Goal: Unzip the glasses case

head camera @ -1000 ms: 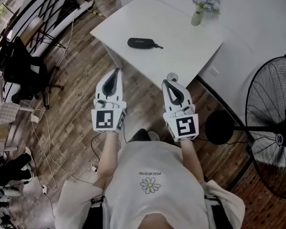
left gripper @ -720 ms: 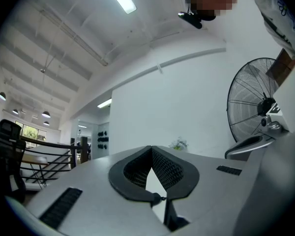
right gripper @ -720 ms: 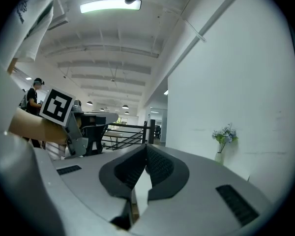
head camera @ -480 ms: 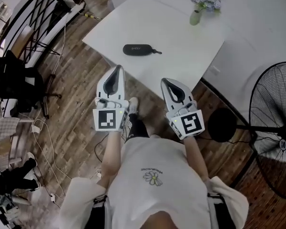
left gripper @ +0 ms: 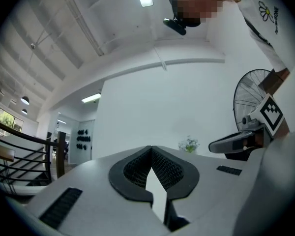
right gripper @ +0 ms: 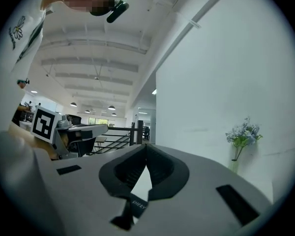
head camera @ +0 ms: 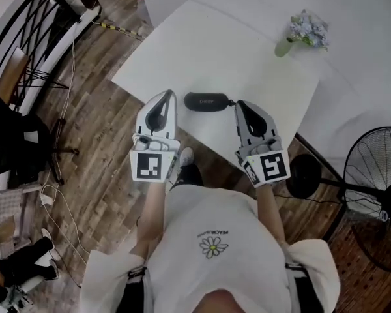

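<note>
head view: white worktop (head camera: 247,57) over a wood-plank floor (head camera: 98,142). the dark glasses case (head camera: 207,101) lies flat on the worktop, near its 6 o'clock edge, long axis running 9 to 3 o'clock, zip closed as far as can be seen. a short loop (head camera: 231,102) sticks out at its 3 o'clock end.

left hand-held gripper (head camera: 167,95): tip is at the case's 9 o'clock, just beside it, apart from it. jaws are seen pressed together tip to tip in the left gripper view (left gripper: 150,150), with nothing held. its marker cube (head camera: 150,167) faces up.

right hand-held gripper (head camera: 239,105): tip is at the case's 3 o'clock, right by the loop; contact cannot be told. jaws are closed on themselves in the right gripper view (right gripper: 146,149), and nothing is gripped. part of the case (right gripper: 137,204) is seen through the gap below the pads, lower than the jaws.

a small vase of flowers (head camera: 305,32) stands on the worktop at 1 o'clock from the case, well apart. a standing fan (head camera: 371,175) is on the floor at 4 o'clock, off the worktop.
</note>
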### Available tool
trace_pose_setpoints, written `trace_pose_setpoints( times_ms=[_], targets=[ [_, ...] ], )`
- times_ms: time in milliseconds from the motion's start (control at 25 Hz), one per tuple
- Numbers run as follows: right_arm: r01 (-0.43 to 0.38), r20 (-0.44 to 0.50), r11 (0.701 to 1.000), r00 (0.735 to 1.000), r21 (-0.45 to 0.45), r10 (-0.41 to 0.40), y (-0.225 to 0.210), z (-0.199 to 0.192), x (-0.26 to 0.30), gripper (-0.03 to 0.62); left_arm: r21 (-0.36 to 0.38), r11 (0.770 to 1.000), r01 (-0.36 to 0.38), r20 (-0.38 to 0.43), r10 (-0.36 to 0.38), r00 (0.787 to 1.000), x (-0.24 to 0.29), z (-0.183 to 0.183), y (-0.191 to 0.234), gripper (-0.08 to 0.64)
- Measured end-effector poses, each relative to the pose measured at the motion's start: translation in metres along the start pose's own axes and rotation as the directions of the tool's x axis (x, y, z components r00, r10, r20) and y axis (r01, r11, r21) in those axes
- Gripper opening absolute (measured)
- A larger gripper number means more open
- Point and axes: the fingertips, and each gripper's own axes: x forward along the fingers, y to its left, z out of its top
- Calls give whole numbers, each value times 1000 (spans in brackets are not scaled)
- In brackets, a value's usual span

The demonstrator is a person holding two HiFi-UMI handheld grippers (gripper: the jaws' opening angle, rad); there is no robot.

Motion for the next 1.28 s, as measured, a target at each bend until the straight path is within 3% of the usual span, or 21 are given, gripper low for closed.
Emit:
trace_pose_setpoints(
  times_ms=[240,520,840,1000,1280],
  targets=[
    [84,-6,993,996,-82,-85,-13,8,84,8,-24,999,44,12,-43,999,56,-17,69,15],
    [152,-28,982,987,-108,-156,-18,3,135,8,-43,993,112,22,-111,994,96,-33,112,15],
    [220,-49,971,973,-99,-225,-29,-2,138,8,-87,980,179,-7,-180,984,116,-55,104,15],
    [210,-48,972,975,-100,-216,-30,-5,135,8,-100,981,169,-43,-174,984,117,-66,95,15],
    [166,-36,982,985,-89,-170,-36,-6,124,8,-56,984,168,-64,-171,983,119,-66,76,15]
  ],
)
